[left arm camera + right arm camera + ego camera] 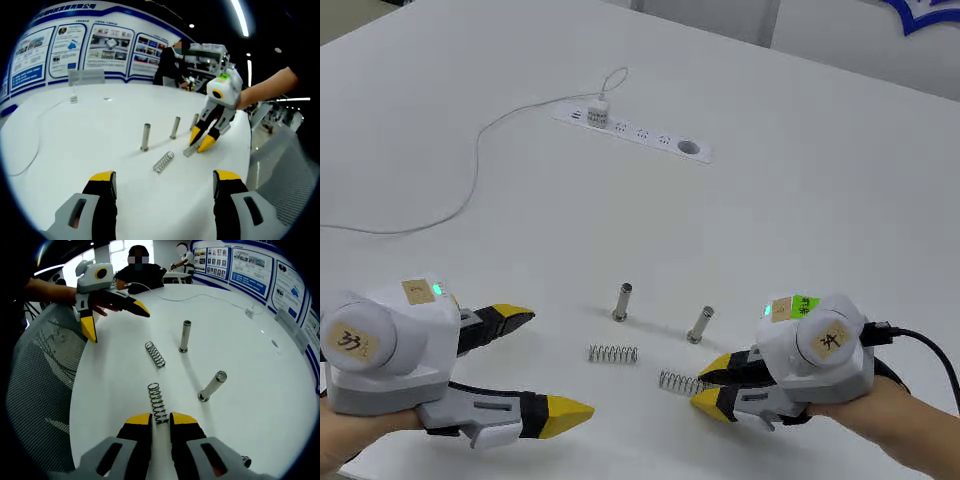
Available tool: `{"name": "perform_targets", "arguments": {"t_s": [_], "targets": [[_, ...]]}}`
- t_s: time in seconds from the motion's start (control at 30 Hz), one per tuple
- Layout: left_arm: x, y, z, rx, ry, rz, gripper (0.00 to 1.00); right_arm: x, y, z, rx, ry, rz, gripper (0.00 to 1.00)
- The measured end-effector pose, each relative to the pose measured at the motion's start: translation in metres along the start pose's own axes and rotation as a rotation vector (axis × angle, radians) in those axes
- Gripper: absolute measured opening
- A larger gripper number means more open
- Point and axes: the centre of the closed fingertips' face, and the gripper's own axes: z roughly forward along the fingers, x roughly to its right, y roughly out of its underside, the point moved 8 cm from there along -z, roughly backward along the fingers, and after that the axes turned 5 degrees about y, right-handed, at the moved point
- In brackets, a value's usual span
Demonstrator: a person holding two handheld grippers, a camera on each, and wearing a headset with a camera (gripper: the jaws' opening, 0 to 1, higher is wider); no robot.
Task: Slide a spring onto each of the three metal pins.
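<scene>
At the lower right of the head view, the right tool [705, 385] has its yellow-tipped jaws drawn almost together, pinching one end of the gripped spring [678, 381]. That spring lies flat on the white surface [770, 230], with the rest of its length pointing away from the jaws. A hand [885, 415] holds the tool from behind.

Across from it, the left tool [540, 365] hangs just above the surface with its jaws spread wide and nothing between them or touching them.

Between the two tools lies the loose spring [613, 353], flat, bare, and apart from both. Just beyond it the left pin [622, 301] stands upright, and the right pin [700, 324] stands upright near the right tool. Neither pin carries a spring. The left gripper view shows a third pin [194, 121] standing close behind the right tool's jaws, also bare.

Farther back on the surface a power strip [630, 130] carries a white plug [598, 113], whose thin cable [470, 190] curves off towards the left edge.
</scene>
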Motion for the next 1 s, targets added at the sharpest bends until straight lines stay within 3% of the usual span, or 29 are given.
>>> {"name": "perform_targets", "arguments": {"t_s": [0.13,0.57,1.0], "targets": [[-0.001,0.001,0.0,-0.007,0.001,0.005,0.81,-0.001,-0.001,0.001,0.004,-0.015,0.001,0.12],[0.003,0.002,0.001,-0.022,0.015,0.017,0.81,-0.003,-0.005,-0.001,-0.002,0.018,-0.024,0.1],[0.004,0.0,0.003,-0.013,0.028,0.022,0.8,0.003,-0.02,-0.031,0.023,0.045,-0.084,0.1]]}}
